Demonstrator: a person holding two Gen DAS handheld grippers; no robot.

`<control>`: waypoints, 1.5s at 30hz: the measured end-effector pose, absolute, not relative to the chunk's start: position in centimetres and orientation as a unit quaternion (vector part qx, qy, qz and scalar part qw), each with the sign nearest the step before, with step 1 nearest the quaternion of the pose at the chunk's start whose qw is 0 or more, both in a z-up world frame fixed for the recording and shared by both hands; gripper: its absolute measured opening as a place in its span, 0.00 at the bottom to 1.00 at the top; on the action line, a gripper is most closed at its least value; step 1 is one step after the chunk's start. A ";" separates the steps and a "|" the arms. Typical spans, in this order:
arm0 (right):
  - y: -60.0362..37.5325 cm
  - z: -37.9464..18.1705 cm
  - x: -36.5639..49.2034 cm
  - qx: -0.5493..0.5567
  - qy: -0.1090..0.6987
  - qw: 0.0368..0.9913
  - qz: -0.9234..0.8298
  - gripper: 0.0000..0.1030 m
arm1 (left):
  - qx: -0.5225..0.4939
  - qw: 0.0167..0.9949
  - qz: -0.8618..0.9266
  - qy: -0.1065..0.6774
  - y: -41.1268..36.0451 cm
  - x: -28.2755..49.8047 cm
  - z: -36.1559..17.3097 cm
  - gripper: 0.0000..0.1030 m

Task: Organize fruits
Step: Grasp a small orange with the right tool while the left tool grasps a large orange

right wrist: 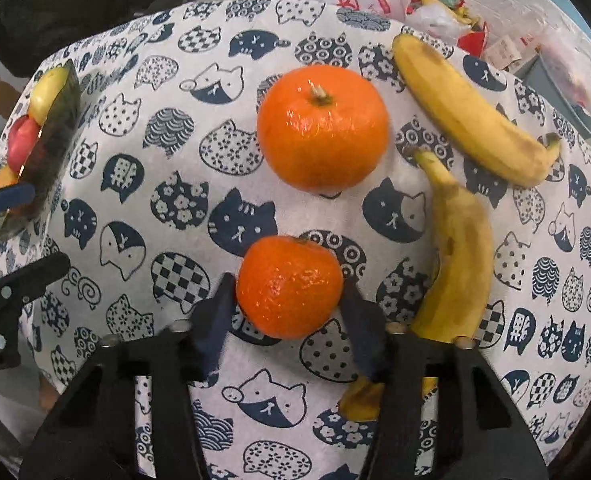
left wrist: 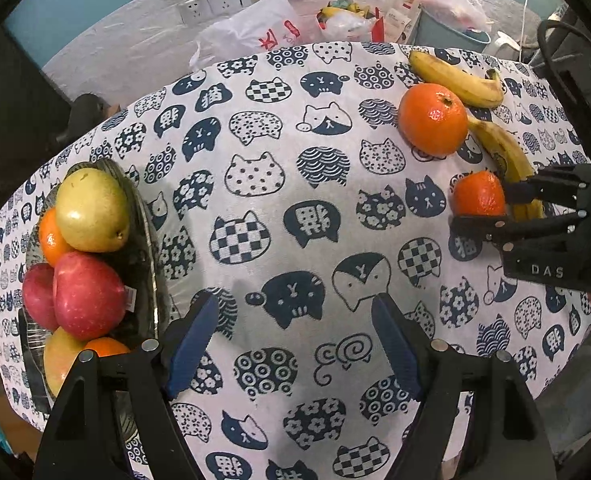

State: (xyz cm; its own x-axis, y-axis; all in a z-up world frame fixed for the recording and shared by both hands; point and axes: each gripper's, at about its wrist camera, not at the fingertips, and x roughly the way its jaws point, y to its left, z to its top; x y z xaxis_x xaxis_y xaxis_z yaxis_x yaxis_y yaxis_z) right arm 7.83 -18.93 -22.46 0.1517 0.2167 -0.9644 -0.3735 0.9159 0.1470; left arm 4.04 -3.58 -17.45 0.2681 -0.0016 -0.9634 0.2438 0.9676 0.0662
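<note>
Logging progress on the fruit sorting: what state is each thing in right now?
Small orange: on the cloth, gripped by right claw.
Big orange: loose on the cloth.
Two bananas: loose on the cloth.
Bowl: piled with fruit.
Left claw: open, empty.

Left tool (left wrist: pixel 295 344) agape, right tool (right wrist: pixel 289 300) clamped.

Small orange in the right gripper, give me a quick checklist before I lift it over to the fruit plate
1. Small orange sits between the right gripper pads: ok.
2. Pads pressing both sides of the orange: ok as far as the right wrist view shows.
3. Nearer banana outside the jaws: ok, beside the right pad.
4. Big orange apart from the held one: ok.
5. Left gripper open and empty over the cloth: ok.
6. Free room on the fruit plate: cannot tell, already piled with fruit.
</note>
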 end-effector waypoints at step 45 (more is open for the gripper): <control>-30.7 -18.2 11.0 0.018 0.569 0.815 0.107 0.46 | 0.104 0.798 -0.160 0.571 -16.3 14.8 -20.1 0.84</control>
